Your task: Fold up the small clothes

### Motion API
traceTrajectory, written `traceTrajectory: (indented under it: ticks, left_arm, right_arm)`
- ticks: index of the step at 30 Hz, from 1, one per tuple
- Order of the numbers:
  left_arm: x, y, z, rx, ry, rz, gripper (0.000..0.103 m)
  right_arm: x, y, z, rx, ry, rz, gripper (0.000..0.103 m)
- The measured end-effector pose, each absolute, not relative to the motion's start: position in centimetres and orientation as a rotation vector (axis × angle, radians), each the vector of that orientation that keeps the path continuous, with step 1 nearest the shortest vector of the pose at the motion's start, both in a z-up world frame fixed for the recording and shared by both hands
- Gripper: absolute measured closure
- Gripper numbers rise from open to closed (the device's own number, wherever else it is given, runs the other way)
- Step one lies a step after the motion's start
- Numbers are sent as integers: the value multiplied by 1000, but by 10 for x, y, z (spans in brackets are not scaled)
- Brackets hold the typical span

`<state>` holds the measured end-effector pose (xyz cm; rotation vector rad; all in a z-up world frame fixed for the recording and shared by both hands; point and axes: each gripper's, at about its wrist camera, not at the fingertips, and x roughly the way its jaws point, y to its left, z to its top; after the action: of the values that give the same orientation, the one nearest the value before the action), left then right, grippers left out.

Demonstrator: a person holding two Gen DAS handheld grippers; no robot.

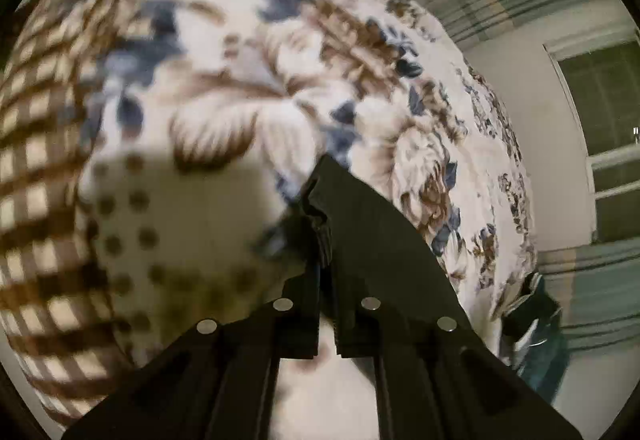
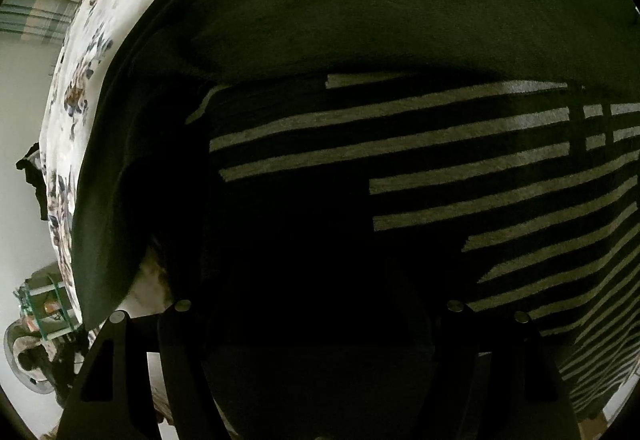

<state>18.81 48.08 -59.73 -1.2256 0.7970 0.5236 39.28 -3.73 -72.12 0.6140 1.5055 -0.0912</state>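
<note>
Garment [image 2: 400, 19] lies spread right under right gripper [image 2: 320, 360].

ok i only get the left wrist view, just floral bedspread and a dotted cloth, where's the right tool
observer: The right tool hangs over a dark garment with pale stripes.
operator: gripping it
observer: Cannot tell. Its jaws stand wide, with the tips lost in dark cloth.
operator: garment on the bed
observer: Yes, it is spread over the floral bedspread.
operator: anything beside the bed
observer: A small stand with greenish glass shelves.
</note>
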Motion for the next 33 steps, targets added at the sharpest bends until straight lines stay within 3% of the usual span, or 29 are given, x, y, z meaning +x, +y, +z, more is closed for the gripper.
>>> traceTrajectory:
  ticks: [2, 4, 5, 6, 7, 12, 14, 15, 20, 33]
  left_arm:
    - [186, 478, -607, -1305, 809, 508, 86]
    - [186, 472, -615, -1355, 789, 476, 35]
    - [188, 469, -616, -1368, 762, 461, 35]
    - [193, 466, -620, -1375, 746, 449, 35]
    - [199, 465, -622, -1366, 758, 452, 35]
    - [243, 462, -620, -1173, 797, 562, 38]
    - [257, 461, -610, -1059, 820, 598, 83]
    - [263, 461, -608, -1020, 840, 600, 97]
    - [274, 462, -569, -893, 803, 605, 97]
    - [348, 404, -389, -640, 593, 418, 98]
  right_arm:
    - [392, -38, -720, 619, 1503, -95, 29]
    - [392, -39, -718, 614, 1498, -109, 29]
    - [392, -40, -716, 606, 1494, -121, 29]
    - [391, -43, -713, 592, 1482, -144, 24]
    - [390, -47, -708, 551, 1463, -197, 13]
    - [395, -68, -683, 265, 1358, -432, 0]
    - [401, -76, -678, 224, 1345, -445, 0]
    - [403, -81, -677, 218, 1339, -449, 0]
    - [412, -106, -666, 225, 1310, -467, 0]
    - [390, -177, -648, 425, 1261, -384, 0]
